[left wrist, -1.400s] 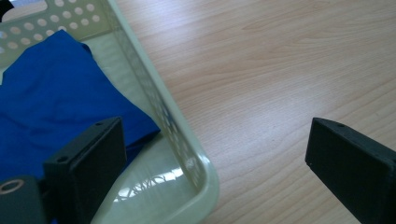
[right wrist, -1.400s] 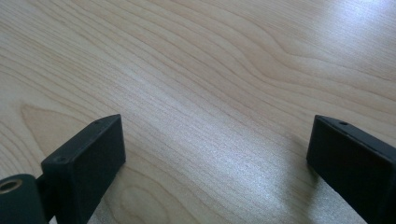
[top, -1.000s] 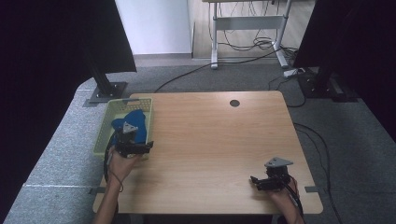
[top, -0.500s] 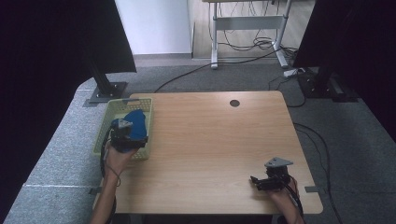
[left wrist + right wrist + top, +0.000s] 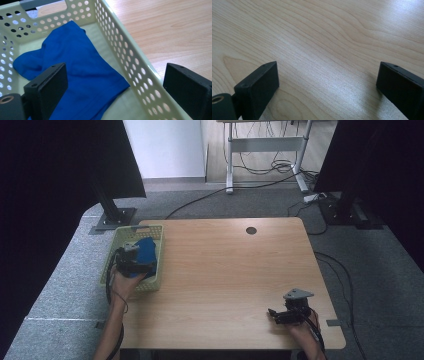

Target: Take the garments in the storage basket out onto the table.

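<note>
A blue cloth (image 5: 146, 251) (image 5: 75, 75) lies crumpled in a pale yellow perforated basket (image 5: 155, 233) (image 5: 130, 62) at the table's left edge. My left gripper (image 5: 134, 263) (image 5: 116, 91) hangs open over the basket's near end, one jaw above the cloth and the other outside the basket's right wall. Nothing is held between its jaws. My right gripper (image 5: 280, 316) (image 5: 328, 90) rests low over the bare wood near the front right corner of the table, open and empty.
The wooden table (image 5: 225, 270) has a round cable hole (image 5: 251, 230) near its far edge. Black stands (image 5: 114, 215) and floor cables (image 5: 270, 170) lie beyond the table on grey carpet.
My left gripper has moved left and a little away, from the basket's right rim to over the basket and cloth. The right gripper has stayed put.
</note>
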Available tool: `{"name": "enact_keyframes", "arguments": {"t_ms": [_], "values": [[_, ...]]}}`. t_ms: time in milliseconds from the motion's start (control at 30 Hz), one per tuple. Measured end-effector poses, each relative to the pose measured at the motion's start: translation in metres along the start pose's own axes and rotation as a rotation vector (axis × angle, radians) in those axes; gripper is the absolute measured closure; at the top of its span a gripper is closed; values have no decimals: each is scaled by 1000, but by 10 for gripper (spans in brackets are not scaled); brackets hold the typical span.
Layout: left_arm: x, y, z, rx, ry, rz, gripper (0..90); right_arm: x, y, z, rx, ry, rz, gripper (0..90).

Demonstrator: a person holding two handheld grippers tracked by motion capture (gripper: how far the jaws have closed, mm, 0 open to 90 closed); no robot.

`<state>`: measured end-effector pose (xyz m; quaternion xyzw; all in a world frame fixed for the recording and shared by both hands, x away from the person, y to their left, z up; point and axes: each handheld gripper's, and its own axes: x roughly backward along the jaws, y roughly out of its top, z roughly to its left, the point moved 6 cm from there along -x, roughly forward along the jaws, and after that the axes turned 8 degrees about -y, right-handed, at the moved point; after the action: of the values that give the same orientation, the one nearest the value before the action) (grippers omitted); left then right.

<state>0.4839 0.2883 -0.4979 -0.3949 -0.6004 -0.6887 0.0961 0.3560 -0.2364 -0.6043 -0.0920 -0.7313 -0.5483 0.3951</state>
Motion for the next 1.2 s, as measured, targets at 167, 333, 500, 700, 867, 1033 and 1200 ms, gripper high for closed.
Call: {"name": "enact_keyframes", "arguments": {"t_ms": [167,333,500,700,867,1033,1200], "values": [[-3,4,5,12,2,0,58,0,0,0,0,0,1,41],[-6,7,9,9,11,6,58,0,0,0,-2,0,1,41],[-11,11,13,15,17,5,58,0,0,0,-1,0,1,41],[-19,14,28,34,39,25,58,0,0,0,-1,0,1,41],[-24,15,36,54,46,25,58,0,0,0,-1,0,1,41],[-30,14,42,60,58,41,58,0,0,0,-1,0,1,41],[-37,13,50,59,76,74,59,0,0,0,-1,0,1,41]]}}
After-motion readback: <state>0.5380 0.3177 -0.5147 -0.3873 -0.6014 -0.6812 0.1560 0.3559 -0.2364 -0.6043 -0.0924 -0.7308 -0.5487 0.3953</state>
